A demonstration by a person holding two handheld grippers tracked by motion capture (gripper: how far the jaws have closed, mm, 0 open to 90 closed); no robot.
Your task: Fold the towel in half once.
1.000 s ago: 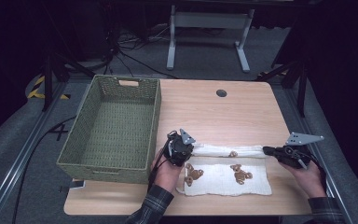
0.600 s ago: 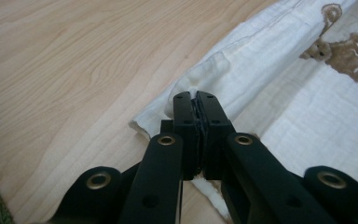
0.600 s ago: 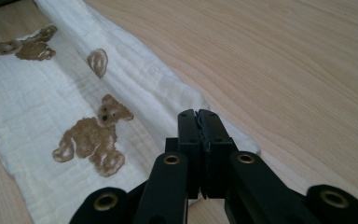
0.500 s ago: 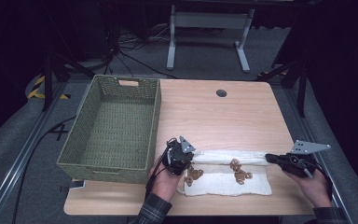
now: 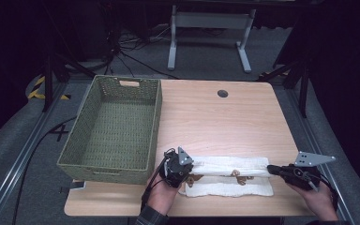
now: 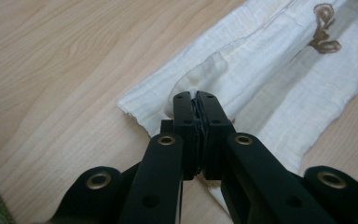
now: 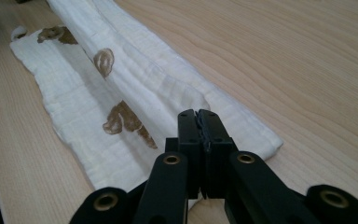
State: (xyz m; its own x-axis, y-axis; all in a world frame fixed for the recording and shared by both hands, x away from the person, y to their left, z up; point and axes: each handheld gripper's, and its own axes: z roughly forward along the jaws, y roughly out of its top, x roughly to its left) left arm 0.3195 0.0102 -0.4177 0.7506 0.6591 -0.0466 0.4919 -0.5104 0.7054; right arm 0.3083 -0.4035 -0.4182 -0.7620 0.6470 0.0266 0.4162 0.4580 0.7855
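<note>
White cloth [image 5: 225, 180] on wooden table [image 5: 225, 122], pinched by both tools, dark room.

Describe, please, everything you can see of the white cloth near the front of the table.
The cloth is a white, crinkled, soft-looking fabric printed with small brown figures. It lies as a long strip on the wooden table, right of the basket, with its far edge folded over towards the person, so part of it is doubled. The left gripper is shut on one end of the fold and the right gripper is shut on the other.
</note>
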